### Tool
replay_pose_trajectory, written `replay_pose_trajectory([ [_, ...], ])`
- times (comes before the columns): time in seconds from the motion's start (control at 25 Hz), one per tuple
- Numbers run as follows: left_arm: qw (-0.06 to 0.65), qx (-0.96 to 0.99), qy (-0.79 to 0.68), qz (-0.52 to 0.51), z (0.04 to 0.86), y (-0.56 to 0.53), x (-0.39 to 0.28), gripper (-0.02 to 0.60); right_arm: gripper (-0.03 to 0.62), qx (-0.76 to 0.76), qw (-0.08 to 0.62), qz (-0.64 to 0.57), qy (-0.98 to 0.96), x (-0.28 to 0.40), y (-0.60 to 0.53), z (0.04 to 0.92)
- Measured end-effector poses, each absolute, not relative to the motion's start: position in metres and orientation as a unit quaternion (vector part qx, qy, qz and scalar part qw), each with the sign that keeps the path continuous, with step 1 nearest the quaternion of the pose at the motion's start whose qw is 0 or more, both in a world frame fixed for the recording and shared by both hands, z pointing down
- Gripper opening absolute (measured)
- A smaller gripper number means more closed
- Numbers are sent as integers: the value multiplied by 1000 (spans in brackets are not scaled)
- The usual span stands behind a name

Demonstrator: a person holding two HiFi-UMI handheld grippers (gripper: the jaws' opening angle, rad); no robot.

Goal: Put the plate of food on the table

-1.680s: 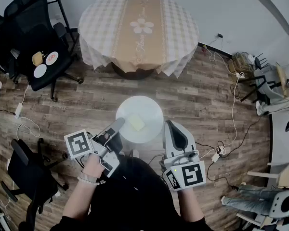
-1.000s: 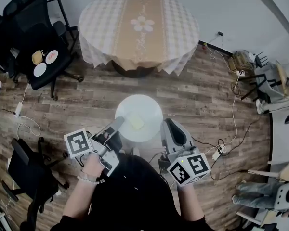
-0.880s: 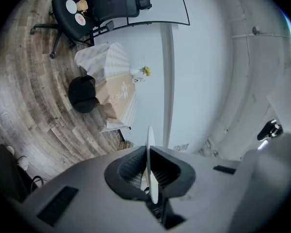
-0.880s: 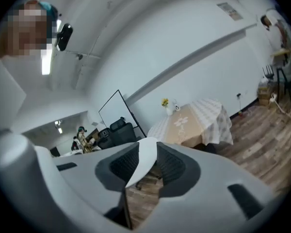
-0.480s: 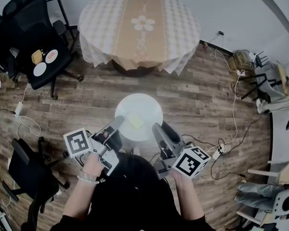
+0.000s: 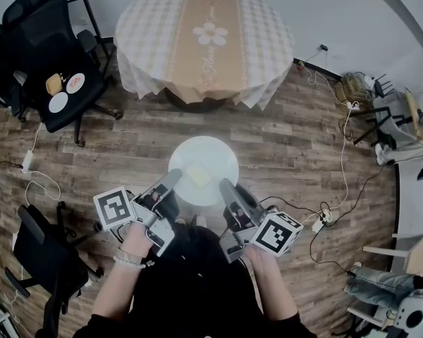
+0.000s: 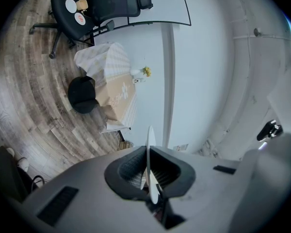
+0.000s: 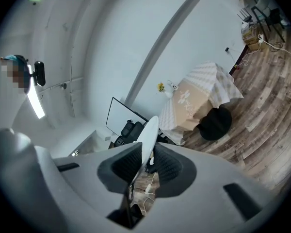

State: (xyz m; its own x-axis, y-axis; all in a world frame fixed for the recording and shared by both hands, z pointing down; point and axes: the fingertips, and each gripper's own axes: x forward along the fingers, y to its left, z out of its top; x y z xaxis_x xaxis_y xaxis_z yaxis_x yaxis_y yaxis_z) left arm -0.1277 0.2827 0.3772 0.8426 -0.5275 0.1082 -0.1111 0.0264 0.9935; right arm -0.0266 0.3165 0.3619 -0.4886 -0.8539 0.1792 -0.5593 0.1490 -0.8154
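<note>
The person wears a black top [image 6: 190, 287] and a pale beaded bracelet [image 6: 129, 261] at the left wrist. The light-grey, smooth-shelled left gripper [image 6: 173, 178] tapers toward two jaws lined with black ribbed pads [image 7: 131, 169]. It carries a white cube with black square markers [image 6: 115, 210] at its near end. The grey right gripper [image 6: 226, 186] is built alike, with its own black-and-white marker cube [image 6: 277, 234]. Its jaws are closing, with the rim of the round white plate [image 6: 213, 153] between them.

Wood-plank floor [image 6: 303, 146], white wall [image 6: 338, 9] — black office chair [image 6: 35, 44] upper left, another [image 6: 46, 259] lower left.
</note>
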Motion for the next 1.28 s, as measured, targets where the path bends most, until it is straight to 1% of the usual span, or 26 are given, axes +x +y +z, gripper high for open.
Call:
replay_pose_trajectory([
  [0.36, 683, 675, -228, -160, 383, 279, -143, 11, 34, -478, 181, -449, 733, -42, 311, 365],
  [0.68, 675, 690, -223, -138, 382, 274, -154, 11, 32, -489, 190, -450, 723, -52, 310, 366],
  [0.96, 680, 686, -220, -139, 384, 271, -139, 11, 32, -490, 183, -445, 727, -38, 306, 368],
  [1.28, 673, 687, -231, -145, 383, 240, -125, 11, 32, -474, 179, -448, 736, -24, 273, 369],
])
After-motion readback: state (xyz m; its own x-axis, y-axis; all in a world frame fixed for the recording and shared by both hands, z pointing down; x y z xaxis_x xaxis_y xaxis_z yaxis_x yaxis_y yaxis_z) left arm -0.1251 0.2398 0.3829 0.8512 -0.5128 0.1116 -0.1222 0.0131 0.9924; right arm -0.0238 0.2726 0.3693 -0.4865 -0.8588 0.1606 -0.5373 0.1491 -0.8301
